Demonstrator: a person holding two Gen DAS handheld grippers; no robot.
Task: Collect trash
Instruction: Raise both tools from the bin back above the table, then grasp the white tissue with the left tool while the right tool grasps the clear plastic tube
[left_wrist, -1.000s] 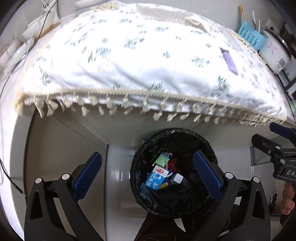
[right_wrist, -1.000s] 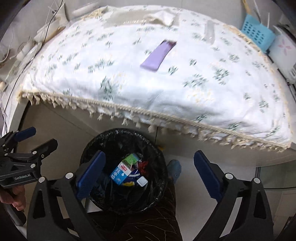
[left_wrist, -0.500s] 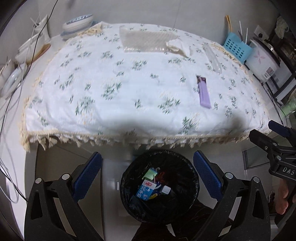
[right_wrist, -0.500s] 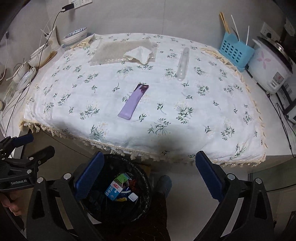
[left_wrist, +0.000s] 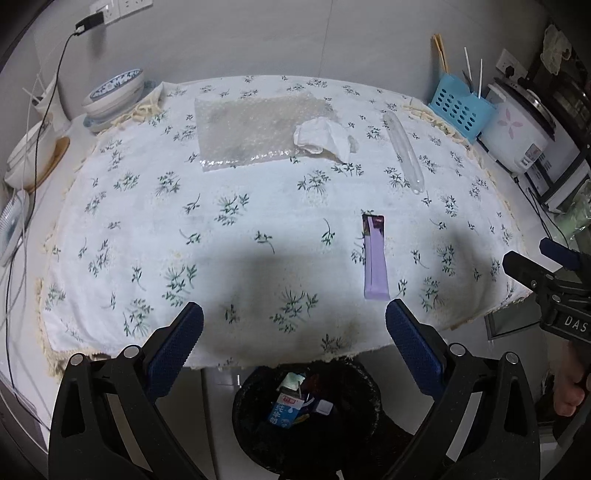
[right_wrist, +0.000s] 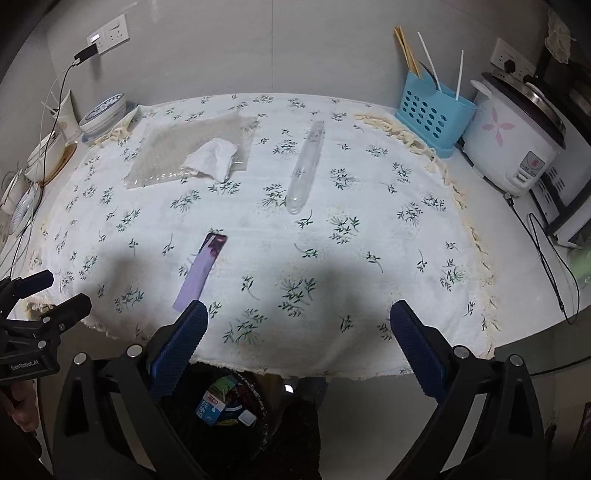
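The bench (left_wrist: 110, 229) fills the middle of both views under a white flowered cloth whose fringed front edge hangs across the lower part of each frame. Most of the cloth is bare, with the widest open stretch in the left and centre. The trash lies apart from one another: a purple wrapper (left_wrist: 375, 258) right of centre in the left wrist view, near the front edge; a clear plastic tube (left_wrist: 402, 151) in the upper right; a crumpled tissue (left_wrist: 323, 138) resting on the right end of a sheet of bubble wrap (left_wrist: 251, 129) in the upper centre. Along the back and sides stand a blue utensil basket (right_wrist: 436, 122), a rice cooker (right_wrist: 513, 136) and a patterned bowl (left_wrist: 114, 94), all off the cloth or at its rim.

Below the front edge, at the bottom centre, sits a black-lined bin (left_wrist: 369, 391) holding a blue milk carton (left_wrist: 284, 410) and other scraps.

The left gripper (left_wrist: 293, 347) hovers in front of the edge, above the bin, its blue-padded jaws spread wide with nothing between them. The right gripper (right_wrist: 299, 347) is held likewise, jaws wide apart and empty, with the wrapper just beyond its left pad. Each gripper shows at the side of the other's view, with part of a hand (left_wrist: 569, 387) on its grip.
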